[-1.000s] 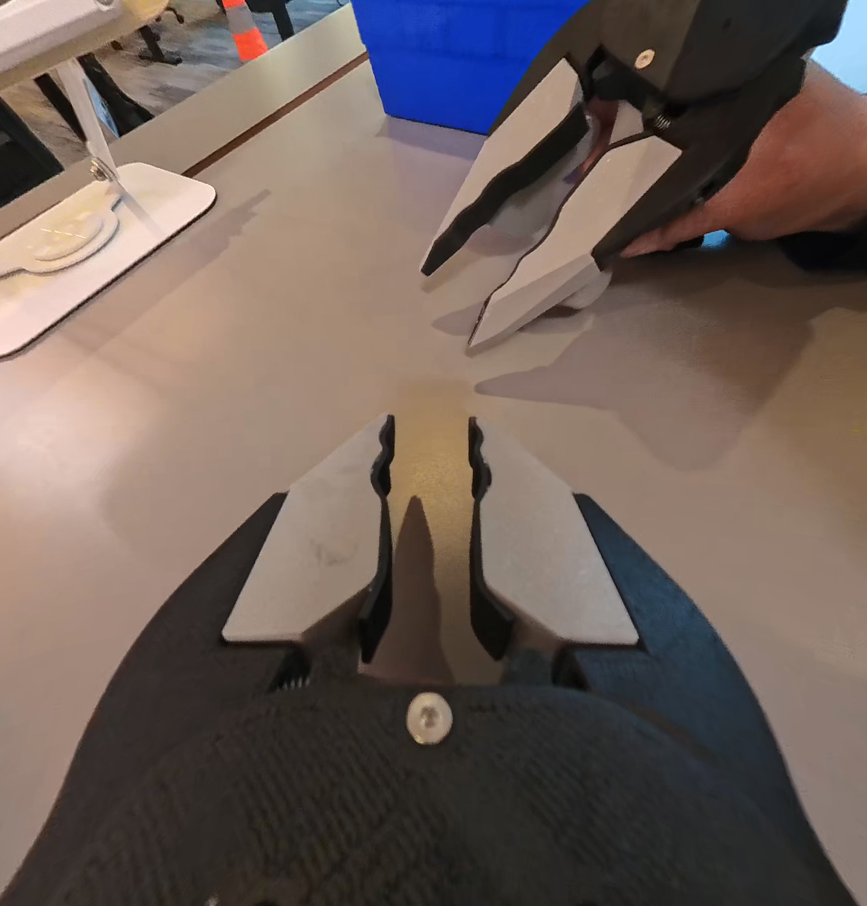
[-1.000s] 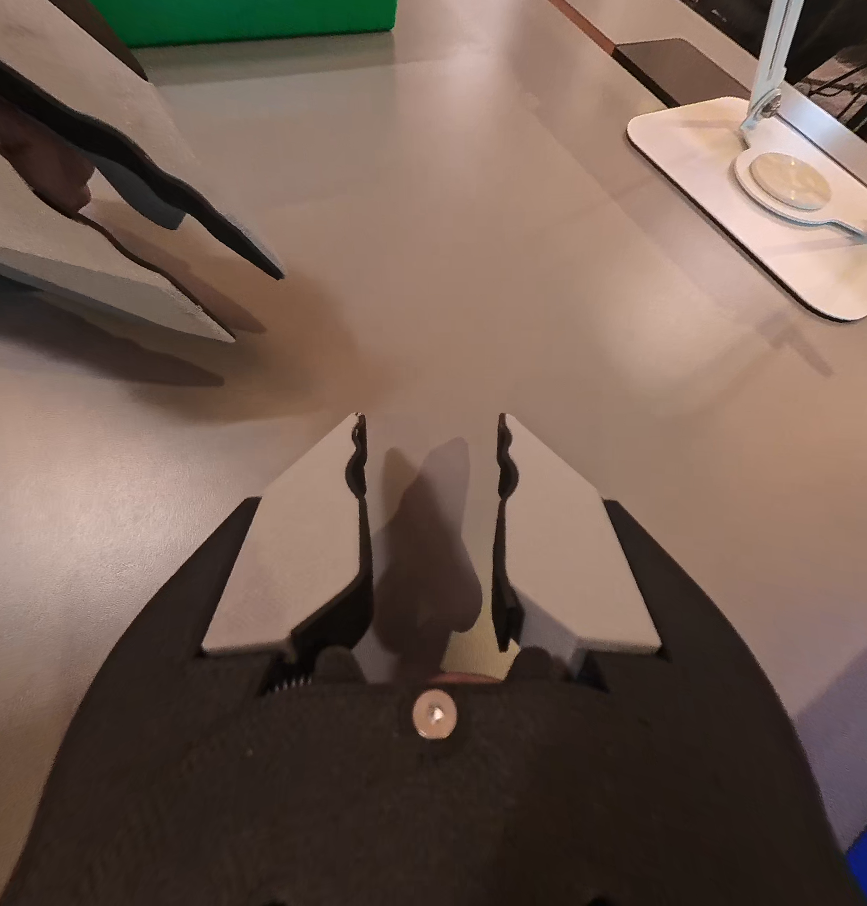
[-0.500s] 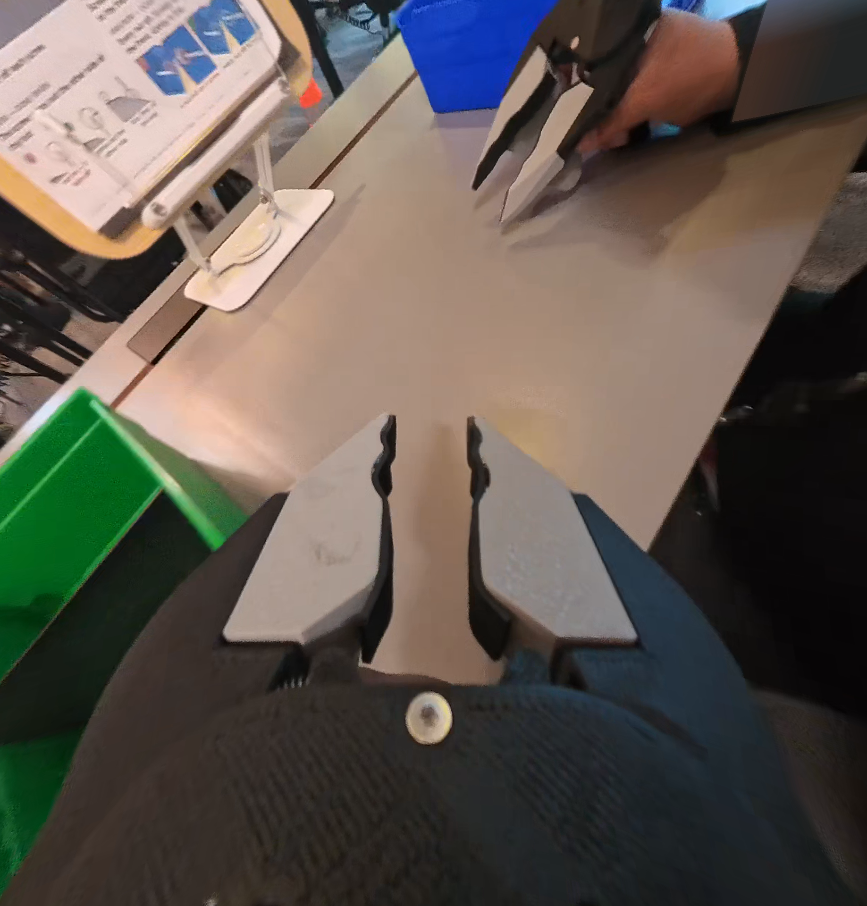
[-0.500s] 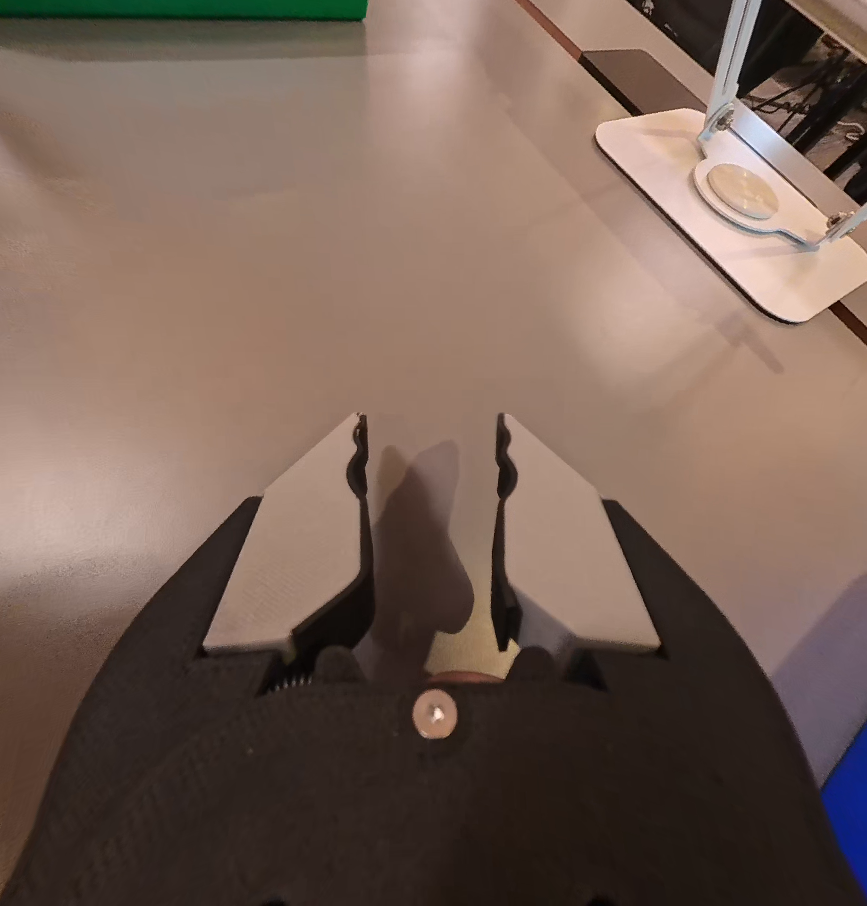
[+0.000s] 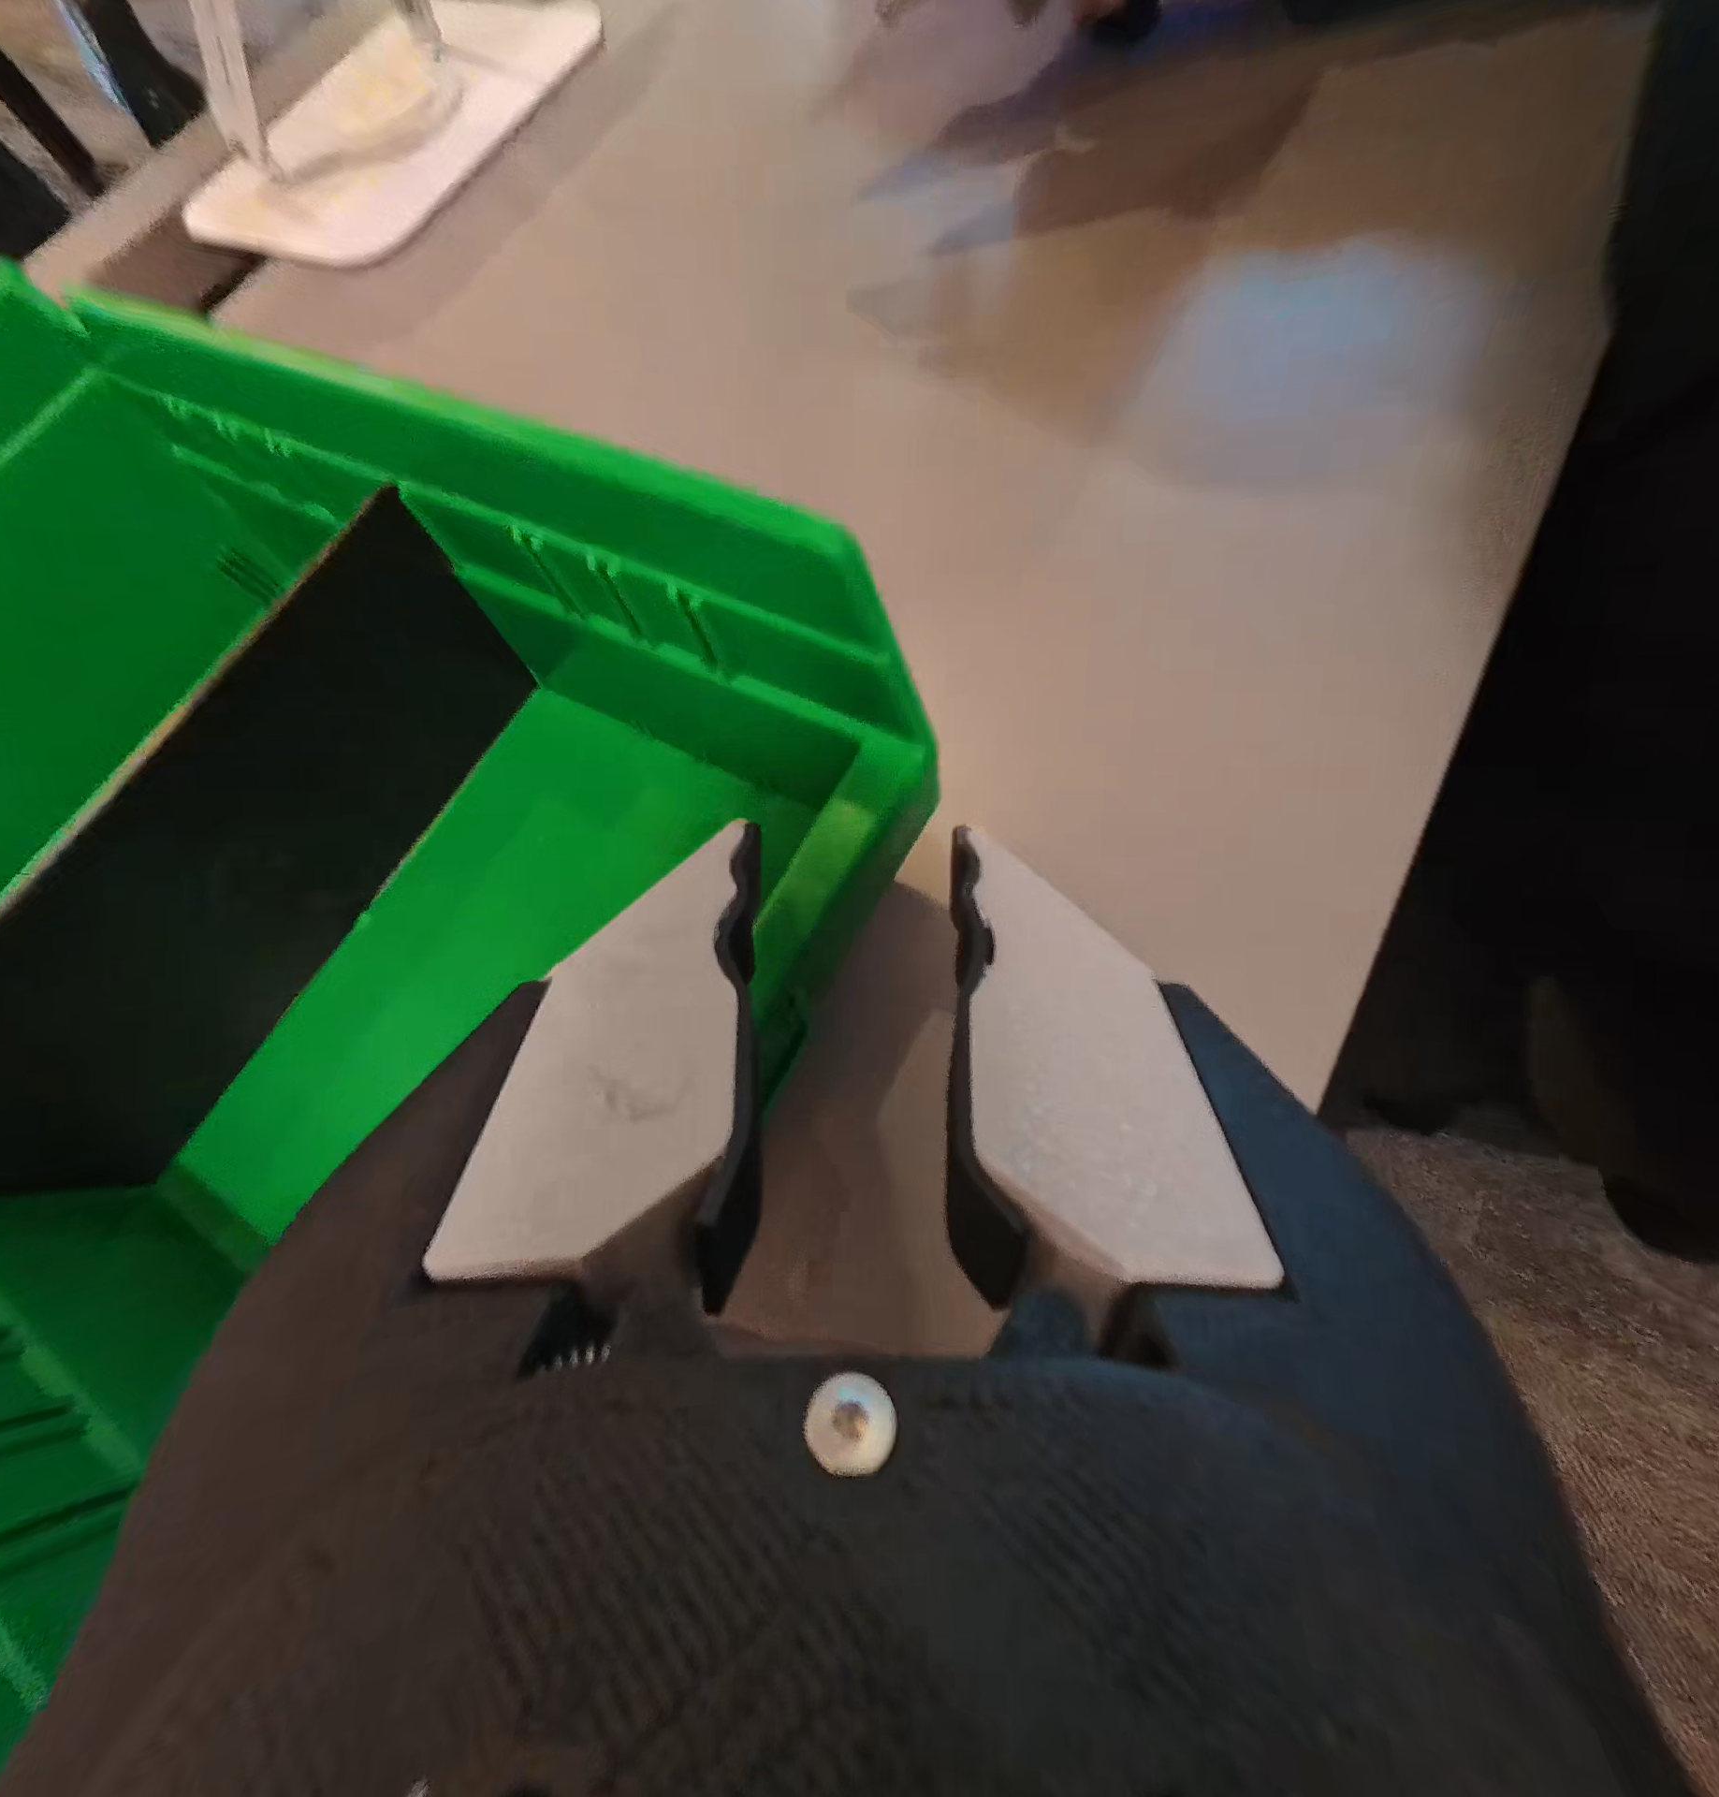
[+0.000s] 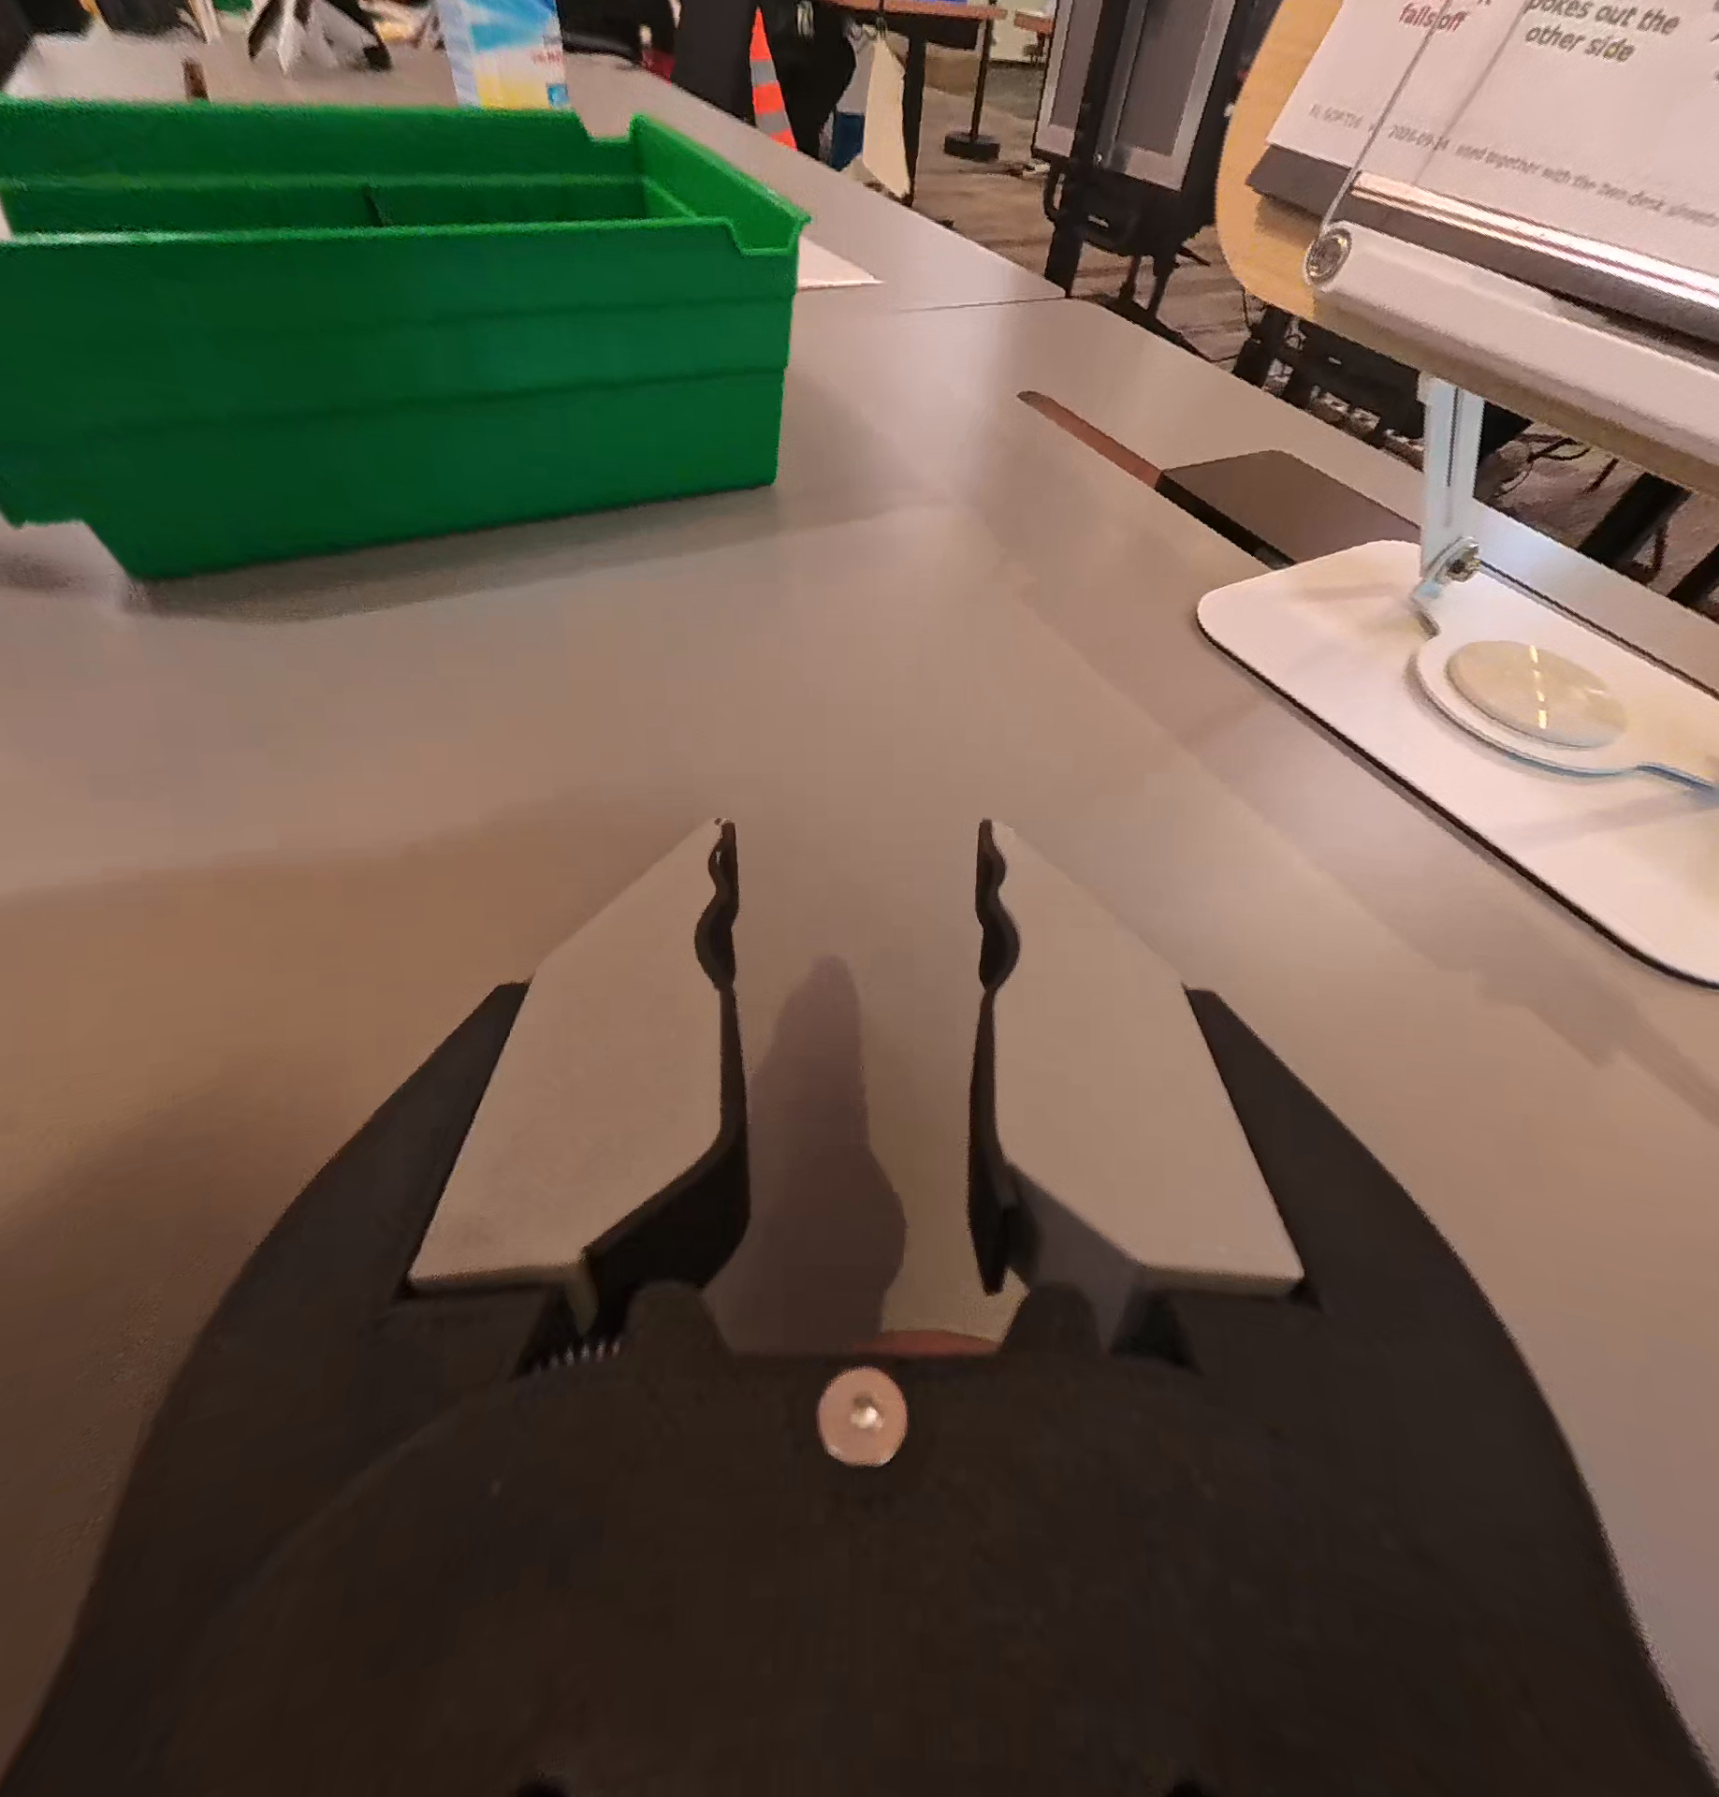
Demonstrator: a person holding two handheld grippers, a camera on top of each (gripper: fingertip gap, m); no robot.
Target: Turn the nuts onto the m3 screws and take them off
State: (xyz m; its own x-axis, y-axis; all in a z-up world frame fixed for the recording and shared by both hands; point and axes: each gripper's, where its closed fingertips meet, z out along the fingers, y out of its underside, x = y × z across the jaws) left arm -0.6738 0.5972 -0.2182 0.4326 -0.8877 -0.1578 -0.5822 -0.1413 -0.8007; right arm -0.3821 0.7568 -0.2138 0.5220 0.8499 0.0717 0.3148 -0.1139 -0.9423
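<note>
No nuts or screws show in either view. My left gripper is open and empty, held above the near right corner of a green bin that has a black divider inside. My right gripper is open and empty, low over the grey table. The same green bin stands on the table ahead and to the left of the right gripper. The bin's floor shows bare where I can see it.
A white stand base carries a tilted instruction board at the right of the right wrist view; the base also shows in the left wrist view. The table's front edge drops to carpet. Left tips to right tips: about 35 centimeters.
My left gripper swung away from the right gripper, back and left to the green bin's corner. My right gripper tilted up, so the bin and the board came into its view.
</note>
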